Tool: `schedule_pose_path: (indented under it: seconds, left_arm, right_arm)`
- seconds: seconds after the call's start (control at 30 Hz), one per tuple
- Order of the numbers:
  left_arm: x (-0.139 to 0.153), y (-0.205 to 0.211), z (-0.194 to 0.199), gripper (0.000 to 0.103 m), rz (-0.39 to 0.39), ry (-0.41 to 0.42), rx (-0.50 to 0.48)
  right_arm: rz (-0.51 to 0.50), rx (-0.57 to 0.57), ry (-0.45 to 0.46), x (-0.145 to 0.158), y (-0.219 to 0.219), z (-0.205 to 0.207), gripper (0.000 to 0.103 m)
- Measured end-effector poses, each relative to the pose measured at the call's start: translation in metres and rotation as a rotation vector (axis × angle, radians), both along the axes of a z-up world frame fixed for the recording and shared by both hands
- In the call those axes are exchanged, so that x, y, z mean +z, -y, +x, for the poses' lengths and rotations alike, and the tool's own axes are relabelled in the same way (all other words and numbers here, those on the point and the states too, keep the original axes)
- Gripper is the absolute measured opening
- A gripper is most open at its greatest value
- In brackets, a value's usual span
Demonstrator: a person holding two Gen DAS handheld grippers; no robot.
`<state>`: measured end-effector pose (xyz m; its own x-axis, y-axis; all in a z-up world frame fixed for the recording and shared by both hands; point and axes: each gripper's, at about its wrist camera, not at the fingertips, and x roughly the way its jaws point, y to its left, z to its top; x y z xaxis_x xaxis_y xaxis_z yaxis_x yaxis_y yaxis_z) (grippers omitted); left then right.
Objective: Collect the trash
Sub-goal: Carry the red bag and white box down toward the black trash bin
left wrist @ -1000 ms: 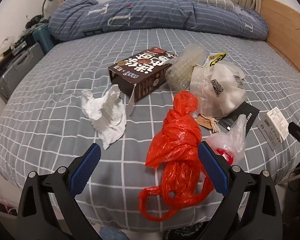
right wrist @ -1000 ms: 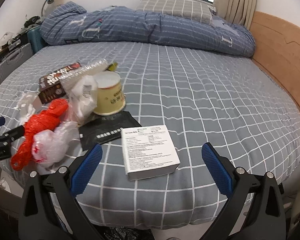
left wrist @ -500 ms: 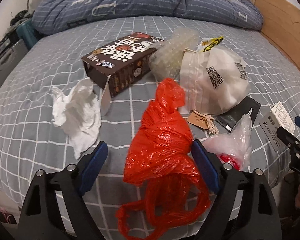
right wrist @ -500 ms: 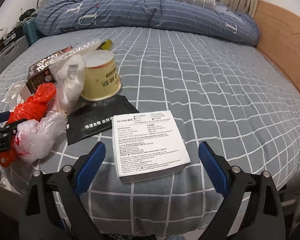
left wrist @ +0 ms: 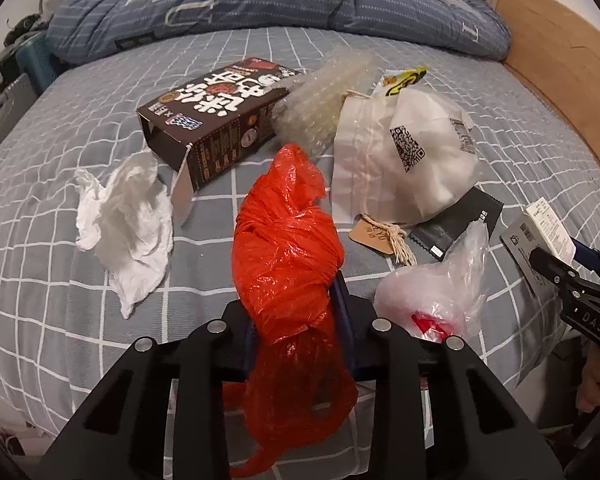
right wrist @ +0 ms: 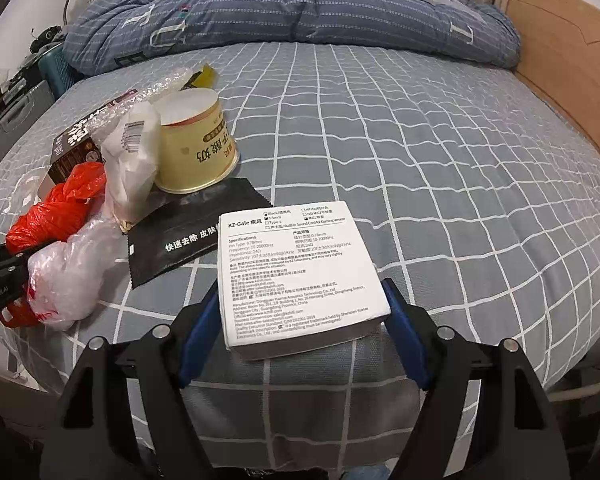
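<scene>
The red bag [left wrist: 288, 264] hides the left claw's [left wrist: 298, 322] pads, so contact cannot be told. The picture's edge cuts off the white box [left wrist: 540, 236], and the yellow tub [right wrist: 198, 152] sits half behind a white pouch [right wrist: 134, 160]

the red bag [left wrist: 288, 256] is thin, glossy, crinkled plastic; the clear bag [left wrist: 444, 292] beside it is the same filmy kind. the white box [right wrist: 296, 268] is smooth matt card, the brown carton [left wrist: 216, 120] glossy printed card. the tissue [left wrist: 128, 220] looks soft, crumpled paper. the bed sheet [right wrist: 440, 160] is matt woven cloth, the bed frame [right wrist: 560, 40] smooth pale wood.
</scene>
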<state>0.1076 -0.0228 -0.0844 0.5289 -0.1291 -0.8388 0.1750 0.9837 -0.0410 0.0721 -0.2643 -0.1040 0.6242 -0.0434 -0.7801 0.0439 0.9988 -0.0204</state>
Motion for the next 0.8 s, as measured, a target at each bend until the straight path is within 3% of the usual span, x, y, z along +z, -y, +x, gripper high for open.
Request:
schedule_pose_path:
  seconds: [0.8]
  left_arm:
    - [0.046, -0.021, -0.035, 0.031, 0.019, 0.088, 0.075]
  right_arm:
    - [-0.022, 0.011, 0.109, 0.058, -0.016, -0.040, 0.073]
